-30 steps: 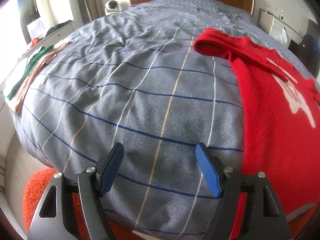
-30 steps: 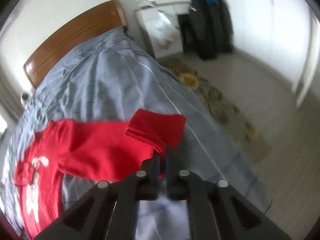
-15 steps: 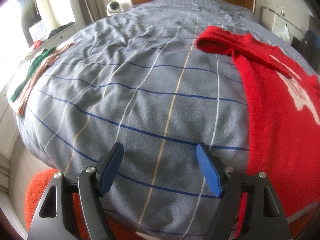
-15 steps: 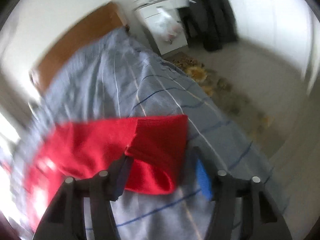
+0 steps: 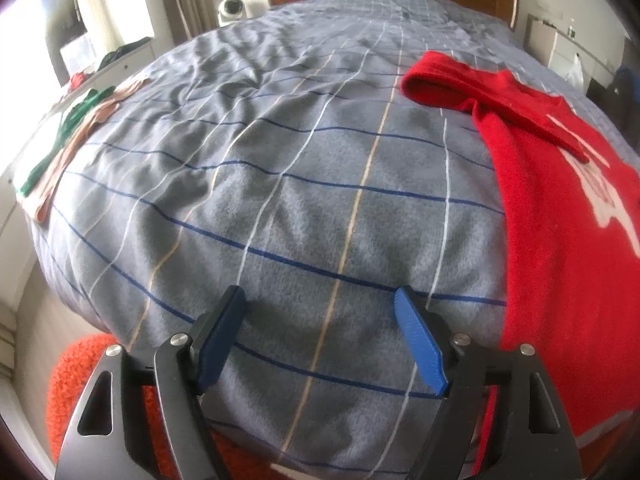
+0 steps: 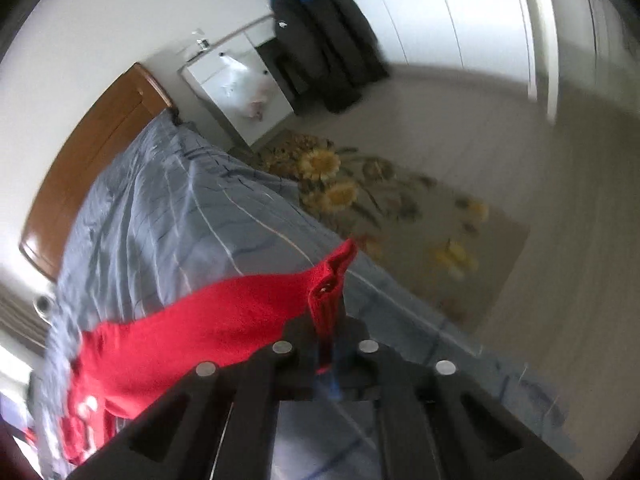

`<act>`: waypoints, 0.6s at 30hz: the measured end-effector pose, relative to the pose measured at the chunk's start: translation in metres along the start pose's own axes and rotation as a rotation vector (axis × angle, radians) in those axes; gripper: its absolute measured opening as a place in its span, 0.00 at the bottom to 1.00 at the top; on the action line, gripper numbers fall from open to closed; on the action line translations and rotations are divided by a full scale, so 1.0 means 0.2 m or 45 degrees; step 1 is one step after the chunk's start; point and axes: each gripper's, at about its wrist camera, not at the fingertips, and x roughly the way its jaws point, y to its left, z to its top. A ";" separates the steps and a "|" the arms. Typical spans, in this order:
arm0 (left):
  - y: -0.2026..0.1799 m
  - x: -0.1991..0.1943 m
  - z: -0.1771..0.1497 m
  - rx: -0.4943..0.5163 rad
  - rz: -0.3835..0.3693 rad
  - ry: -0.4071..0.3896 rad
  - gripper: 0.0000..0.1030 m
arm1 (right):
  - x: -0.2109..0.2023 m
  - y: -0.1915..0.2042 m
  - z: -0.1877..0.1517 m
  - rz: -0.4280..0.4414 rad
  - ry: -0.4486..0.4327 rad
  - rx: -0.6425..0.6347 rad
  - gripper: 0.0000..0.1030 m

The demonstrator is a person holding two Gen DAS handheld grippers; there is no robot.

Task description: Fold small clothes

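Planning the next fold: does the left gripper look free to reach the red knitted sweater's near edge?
Probably yes: the left gripper is open and empty, with only bare grey checked blanket between it and the red knitted sweater.

I see a red sweater [image 5: 560,248] spread flat on the grey checked bed cover, near the right side of the bed in my left wrist view; it is fuzzy knit with a white motif on the front; one sleeve [image 5: 440,80] is folded in across the chest, its ribbed cuff pointing toward the headboard; in my right wrist view the other sleeve's ribbed cuff [image 6: 328,300] is pinched and lifted off the cover, the sleeve stretched taut.
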 end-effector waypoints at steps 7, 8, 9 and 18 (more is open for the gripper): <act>-0.03 -0.11 0.03 0.094 0.048 -0.043 0.76 | 0.02 -0.16 -0.06 -0.057 0.062 0.081 0.46; -0.06 -0.17 0.07 0.125 0.026 -0.080 0.76 | -0.01 -0.18 -0.06 -0.089 0.047 0.080 0.46; -0.09 -0.22 0.12 0.155 -0.012 -0.120 0.77 | -0.07 -0.20 -0.06 -0.148 0.005 0.071 0.46; -0.84 -0.22 0.59 0.792 -0.283 -0.230 0.91 | -0.54 0.21 -0.25 0.026 -0.243 -0.339 0.51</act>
